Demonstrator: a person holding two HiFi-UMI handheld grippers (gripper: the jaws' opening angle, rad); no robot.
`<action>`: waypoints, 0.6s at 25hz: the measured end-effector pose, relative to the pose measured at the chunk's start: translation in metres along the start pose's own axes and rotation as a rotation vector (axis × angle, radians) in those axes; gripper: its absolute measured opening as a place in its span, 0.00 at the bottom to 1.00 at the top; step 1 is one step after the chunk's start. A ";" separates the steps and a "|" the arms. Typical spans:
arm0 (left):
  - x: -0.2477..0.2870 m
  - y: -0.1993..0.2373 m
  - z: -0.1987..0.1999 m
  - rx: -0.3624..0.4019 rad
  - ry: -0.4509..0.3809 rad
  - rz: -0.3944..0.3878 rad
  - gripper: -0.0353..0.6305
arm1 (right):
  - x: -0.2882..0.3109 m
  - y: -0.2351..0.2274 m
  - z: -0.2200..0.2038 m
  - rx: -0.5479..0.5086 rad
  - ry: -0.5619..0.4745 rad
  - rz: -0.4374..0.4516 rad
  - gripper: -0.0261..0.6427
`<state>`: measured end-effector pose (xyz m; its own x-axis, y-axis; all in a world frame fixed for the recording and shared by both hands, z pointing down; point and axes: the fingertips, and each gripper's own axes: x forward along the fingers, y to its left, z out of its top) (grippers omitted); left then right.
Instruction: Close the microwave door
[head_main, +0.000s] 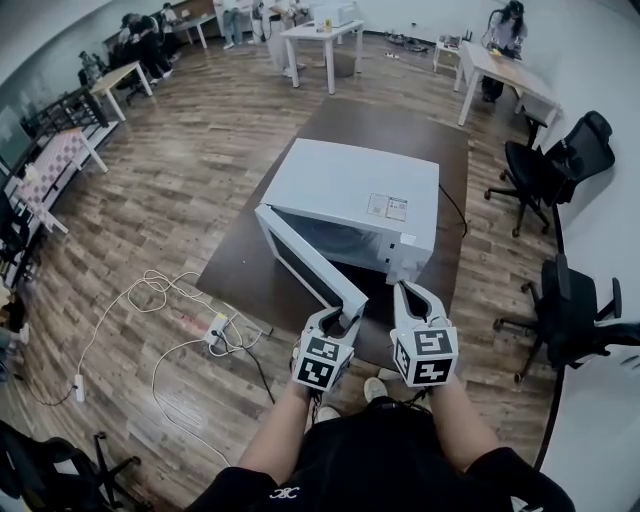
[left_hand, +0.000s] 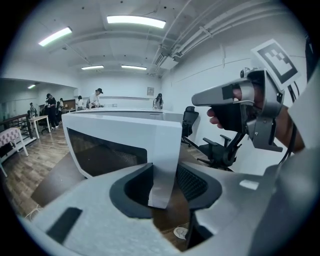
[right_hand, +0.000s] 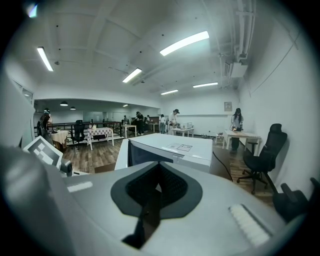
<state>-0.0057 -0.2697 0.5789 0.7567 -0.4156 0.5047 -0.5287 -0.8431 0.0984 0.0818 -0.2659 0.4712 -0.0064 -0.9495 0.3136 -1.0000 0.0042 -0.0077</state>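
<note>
While the microwave door (head_main: 308, 258) stands swung out toward the person, its free edge is right there in the left gripper (head_main: 340, 319). The fingers are pinching that white edge from both sides, and the left gripper view backs it up, with the panel standing upright between the pads. The microwave (head_main: 350, 190) itself sits on the dark desk (head_main: 400, 125), at 12 o'clock from the person, front turned their way.

Here's the geometry that matters. In the head view, the door's long axis runs from the held edge up to its hinge, at about 10 o'clock from the left fingers. The dark open cavity lies at roughly 1 o'clock, and the front corner where the door has to land is near, at about 2 o'clock. So, as I read it, the closing stroke is a short arc toward 2 o'clock, pivoting on that hinge, not a straight shove forward.

The left hand is plainly the one placed for it. The right gripper (head_main: 413, 293) hovers at 3 o'clock from the left one, fingers pressed together on nothing, tips just beside that same front corner. It looks close to where the door's edge should come home, so it may need to clear out.
</note>
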 end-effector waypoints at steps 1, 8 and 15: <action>0.003 -0.001 0.002 -0.003 0.001 0.001 0.29 | 0.000 -0.003 -0.001 0.002 0.001 0.000 0.05; 0.027 -0.004 0.014 -0.021 0.012 0.011 0.29 | 0.006 -0.027 -0.003 0.017 0.005 0.001 0.05; 0.053 -0.005 0.029 -0.049 0.016 0.061 0.29 | 0.015 -0.054 -0.002 0.049 0.000 -0.004 0.05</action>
<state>0.0483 -0.2969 0.5802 0.7162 -0.4600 0.5249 -0.5925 -0.7982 0.1090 0.1356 -0.2797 0.4785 -0.0022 -0.9494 0.3141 -0.9985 -0.0153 -0.0533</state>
